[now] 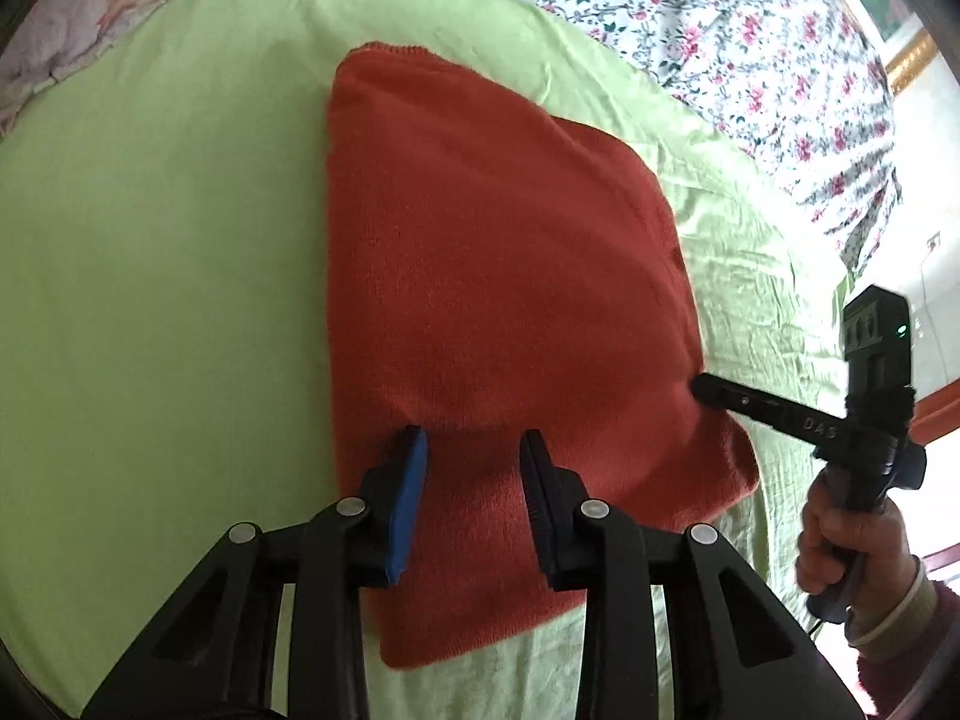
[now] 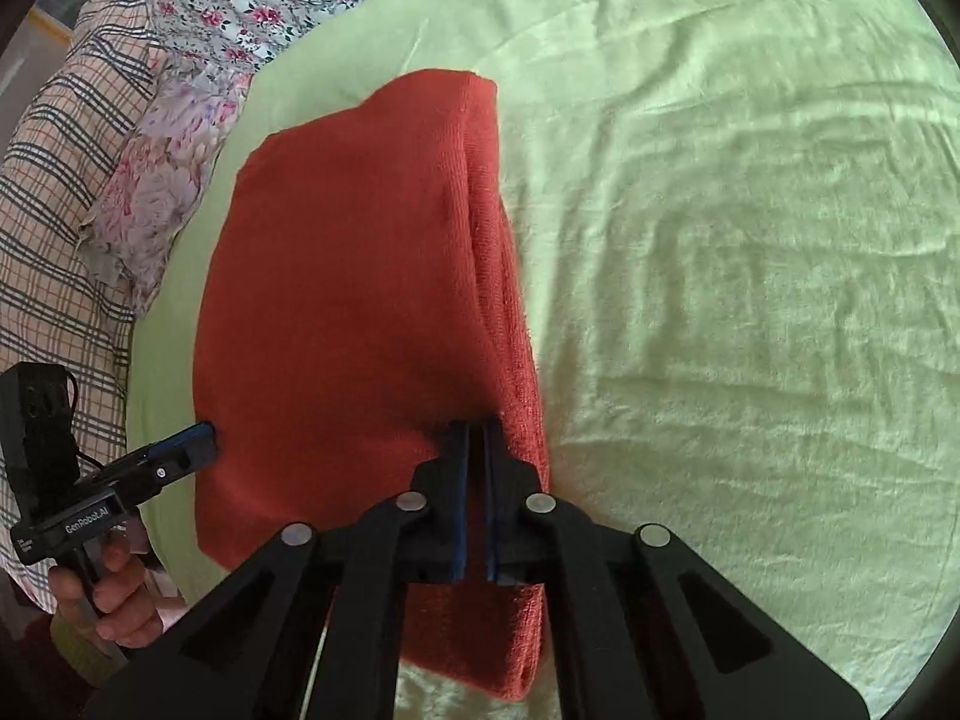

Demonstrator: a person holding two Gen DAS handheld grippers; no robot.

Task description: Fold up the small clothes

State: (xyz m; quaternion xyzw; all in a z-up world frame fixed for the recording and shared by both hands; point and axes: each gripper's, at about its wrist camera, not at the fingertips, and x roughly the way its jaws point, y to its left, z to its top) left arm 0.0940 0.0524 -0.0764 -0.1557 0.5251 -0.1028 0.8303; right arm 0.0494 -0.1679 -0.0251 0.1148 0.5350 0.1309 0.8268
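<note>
A red knit garment [image 1: 492, 240] [image 2: 360, 270] lies folded into a thick block on a green sheet [image 1: 150, 300]. My left gripper [image 1: 474, 450] points down at its near left part, its blue-padded jaws partly apart. Red cloth lies between the pads, which do not visibly press it. In the right wrist view the left gripper [image 2: 207, 435] touches the garment's left edge. My right gripper [image 2: 477, 432] is shut on the garment's layered right edge, with a sliver of red cloth between its pads. The cloth puckers toward its tip, where the right gripper [image 1: 699, 387] meets the edge.
The green sheet [image 2: 750, 240] spreads wide and wrinkled to the right. Floral bedding [image 1: 720, 30] lies beyond it. A plaid cloth [image 2: 54, 210] and a floral pillow [image 2: 162, 180] lie at the left. A hand [image 1: 840, 540] holds each gripper's handle.
</note>
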